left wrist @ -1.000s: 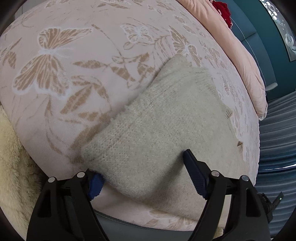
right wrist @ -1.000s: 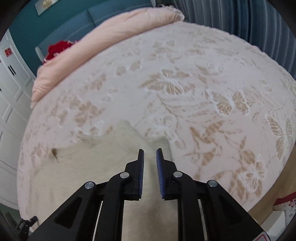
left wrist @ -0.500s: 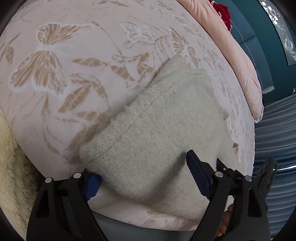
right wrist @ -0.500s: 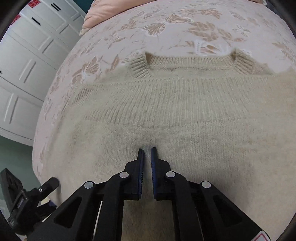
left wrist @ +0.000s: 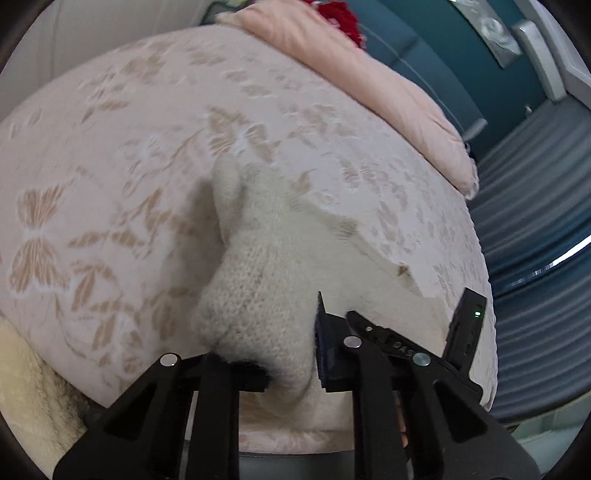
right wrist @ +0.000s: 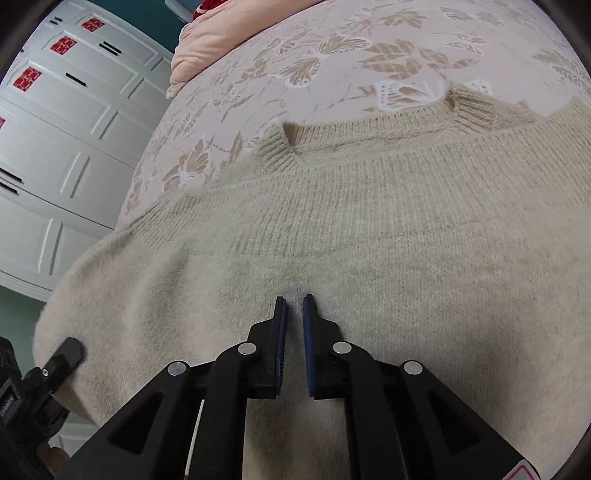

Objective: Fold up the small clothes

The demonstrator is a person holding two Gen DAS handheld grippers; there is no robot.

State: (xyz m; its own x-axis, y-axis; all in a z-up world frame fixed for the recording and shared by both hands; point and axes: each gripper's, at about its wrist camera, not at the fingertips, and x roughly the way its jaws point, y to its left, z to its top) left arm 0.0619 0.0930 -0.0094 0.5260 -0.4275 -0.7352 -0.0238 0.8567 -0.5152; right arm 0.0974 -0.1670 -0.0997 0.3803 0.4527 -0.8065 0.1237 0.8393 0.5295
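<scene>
A small cream knitted sweater (right wrist: 369, 229) lies on a pink bedspread with tan butterflies (left wrist: 110, 155). In the left wrist view my left gripper (left wrist: 291, 354) is shut on the near edge of the sweater (left wrist: 258, 295) and lifts it into a bunched ridge. In the right wrist view my right gripper (right wrist: 293, 317) is nearly shut, its blue pads a narrow gap apart, pressed low on the middle of the sweater's body below the ribbed neckline (right wrist: 369, 140). Nothing shows between its pads. The other gripper shows at the lower left edge (right wrist: 40, 384).
A folded peach quilt (left wrist: 388, 85) with something red (left wrist: 343, 22) lies at the head of the bed. White wardrobe doors (right wrist: 55, 129) stand beyond the bed edge. Grey-blue curtains (left wrist: 535, 221) hang to the right. A cream fleece blanket (left wrist: 26, 387) lies at the lower left.
My left gripper has closed on the sweater's near edge and raised it, bunching the cloth. My right gripper swung from the bare bedspread onto the sweater's body and rests there.
</scene>
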